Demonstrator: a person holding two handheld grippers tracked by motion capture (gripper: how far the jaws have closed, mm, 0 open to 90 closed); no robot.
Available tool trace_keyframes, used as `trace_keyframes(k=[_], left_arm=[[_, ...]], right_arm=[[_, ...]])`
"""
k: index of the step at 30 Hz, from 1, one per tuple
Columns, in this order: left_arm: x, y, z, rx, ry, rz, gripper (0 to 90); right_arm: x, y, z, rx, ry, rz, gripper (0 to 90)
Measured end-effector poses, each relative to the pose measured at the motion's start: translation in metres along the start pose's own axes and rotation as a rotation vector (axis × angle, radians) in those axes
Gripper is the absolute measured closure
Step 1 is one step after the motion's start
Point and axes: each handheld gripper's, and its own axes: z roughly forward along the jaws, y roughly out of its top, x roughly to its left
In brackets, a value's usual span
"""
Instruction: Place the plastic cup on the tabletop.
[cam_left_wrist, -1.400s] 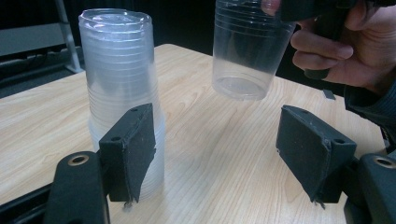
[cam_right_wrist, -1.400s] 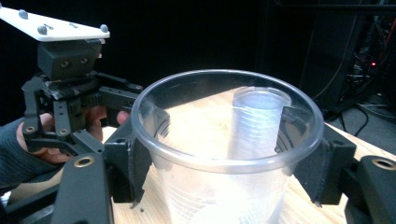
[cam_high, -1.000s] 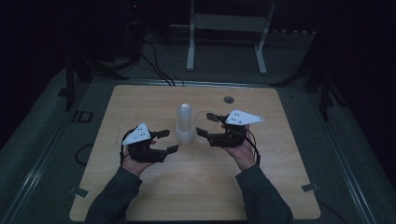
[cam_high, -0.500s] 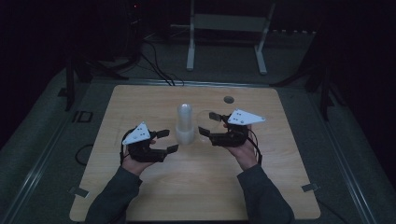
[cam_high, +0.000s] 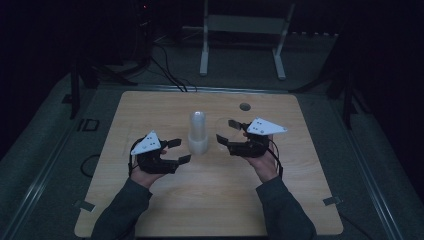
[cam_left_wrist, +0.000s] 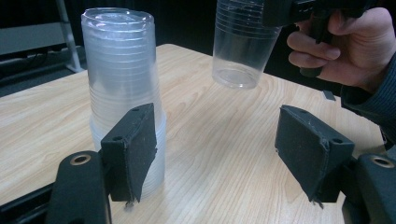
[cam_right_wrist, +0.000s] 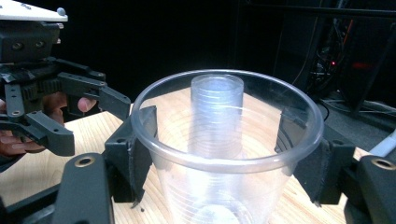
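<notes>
With the right gripper (cam_high: 224, 131) clasping a clear cup (cam_right_wrist: 227, 154) upright above the table (cam_high: 165, 210) and the left gripper (cam_high: 179, 151) spread empty beside the cup stack (cam_high: 197, 132), the person should probably lower it level, well clear of the stack.

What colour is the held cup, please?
The cup is clear, colourless plastic; the right gripper view shows it best.

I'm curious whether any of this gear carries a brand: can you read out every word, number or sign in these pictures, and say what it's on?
There is no readable text.
The stack of clear cups: plain, no print.
The single clear cup in the right hand-held gripper: plain.
The grey plate on that gripper: only tiny dots, nothing legible.
A dark mark on the floor left of the table may be lettering; it is too dim and blurred to read.
</notes>
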Motion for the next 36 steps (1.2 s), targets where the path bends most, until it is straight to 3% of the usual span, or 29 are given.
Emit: trace_keyframes(k=[18, 36], left_arm=[[0.000, 0.000, 0.000, 0.001, -0.001, 0.001, 29.2], [-0.001, 0.000, 0.000, 0.003, -0.001, 0.000, 29.1]], right_arm=[[-0.010, -0.006, -0.009, 0.001, -0.058, -0.001, 29.6], [-0.018, -0.016, -0.008, 0.002, -0.080, 0.020, 30.5]])
